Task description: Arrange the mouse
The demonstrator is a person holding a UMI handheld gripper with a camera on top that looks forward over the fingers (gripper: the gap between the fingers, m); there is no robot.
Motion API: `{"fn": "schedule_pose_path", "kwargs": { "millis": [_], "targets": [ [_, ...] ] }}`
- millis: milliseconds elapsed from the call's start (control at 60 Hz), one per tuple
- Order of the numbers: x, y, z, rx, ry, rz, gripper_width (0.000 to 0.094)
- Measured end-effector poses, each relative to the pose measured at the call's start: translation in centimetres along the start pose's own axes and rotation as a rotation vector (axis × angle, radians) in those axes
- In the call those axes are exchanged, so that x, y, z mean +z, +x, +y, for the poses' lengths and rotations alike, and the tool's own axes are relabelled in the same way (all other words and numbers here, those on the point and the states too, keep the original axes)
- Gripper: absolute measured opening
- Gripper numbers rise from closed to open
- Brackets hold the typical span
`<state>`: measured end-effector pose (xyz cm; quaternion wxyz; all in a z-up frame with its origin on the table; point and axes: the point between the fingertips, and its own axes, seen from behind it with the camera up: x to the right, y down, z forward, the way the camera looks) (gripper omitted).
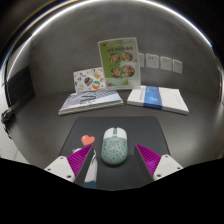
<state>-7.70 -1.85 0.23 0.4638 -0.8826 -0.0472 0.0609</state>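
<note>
Mouse point(113, 147) — on dark mat point(110, 135), bench, between the jaws point(113, 163)
Jaws apart, gaps either side; small red item point(88, 139) at ten o'clock. Close squarely on its flanks — avoid skewing.

On my feed a dark mat point(125, 135) lies on the worktop point(40, 125), with a small orange-red item point(88, 139) sitting on it; I cannot tell what it is. Beyond the mat lie two books: a striped one point(89, 103) and, beside it, a white one with a blue band point(154, 97). Behind them, two illustrated books stand propped against the wall, a taller green-covered one point(119, 63) and a smaller one point(90, 80). A row of wall sockets point(162, 63) sits alongside.
</note>
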Motion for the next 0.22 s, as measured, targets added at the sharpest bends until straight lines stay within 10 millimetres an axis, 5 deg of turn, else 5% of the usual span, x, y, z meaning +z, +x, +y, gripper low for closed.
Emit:
{"fn": "schedule_pose_path", "kwargs": {
  "millis": [217],
  "targets": [
    [-8.7,1.8,3.5,0.110,0.014,0.024,0.0841]
  ]
}}
